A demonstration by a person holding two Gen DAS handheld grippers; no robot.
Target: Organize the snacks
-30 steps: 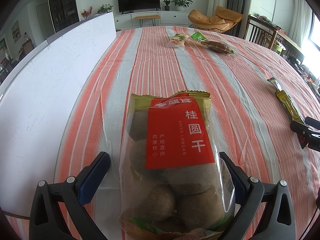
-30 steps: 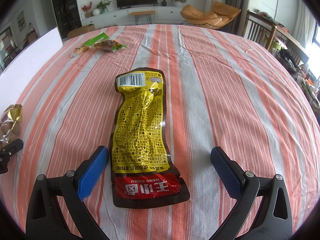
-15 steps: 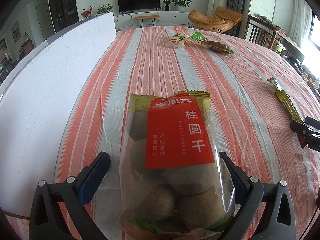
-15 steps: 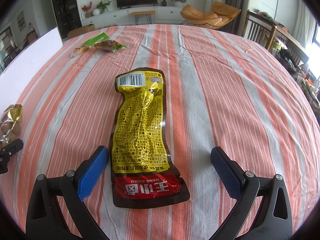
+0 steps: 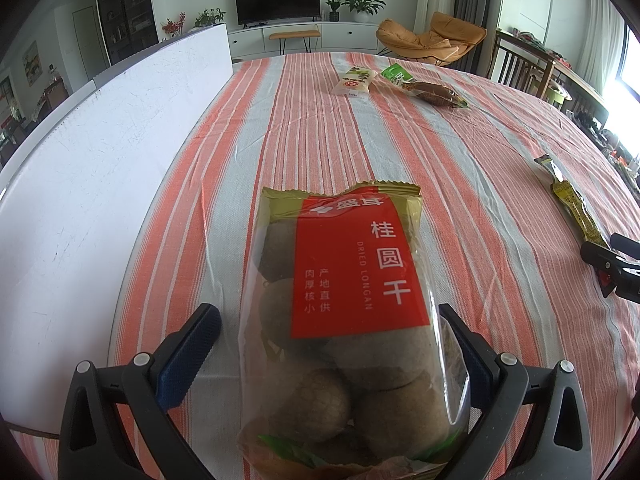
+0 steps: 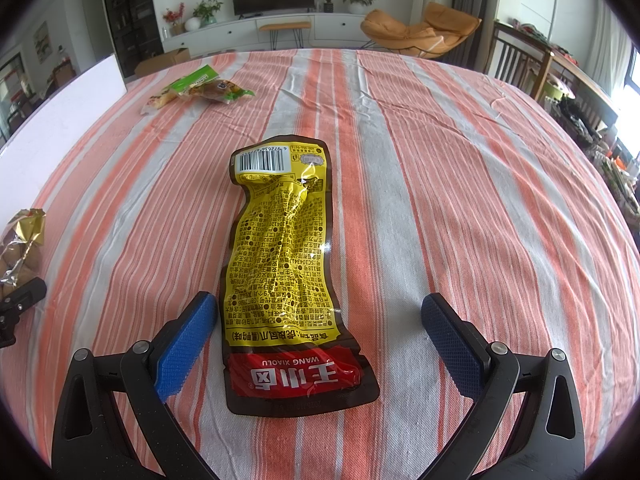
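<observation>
A: Table (image 5: 400, 128), striped cloth, big white board (image 5: 100, 168) along left edge. Snacks spread well apart.

B: Biggest item?

A: Dried longan bag (image 5: 352, 320), lying flat between jaws of left claw (image 5: 328, 344). Claw wide open, holding nothing; right pad just beside the film, contact unclear. Lumpy, moderately light, slick clear film, round fruit likely to shift. Best taken across the middle, at the red label, not the crinkly top seal.

B: Next?

A: Yellow pouch (image 6: 284, 264), flat on table, barcode end away, between jaws of right claw (image 6: 320, 336). Also wide open, empty, not touching. Thin, soft, glossy, floppy if lifted by one end. Probably pinch near the red bottom band.

B: Smaller stuff?

A: Green packet (image 6: 208, 88) and pale packet (image 5: 356, 80) at far side, untouched.
</observation>
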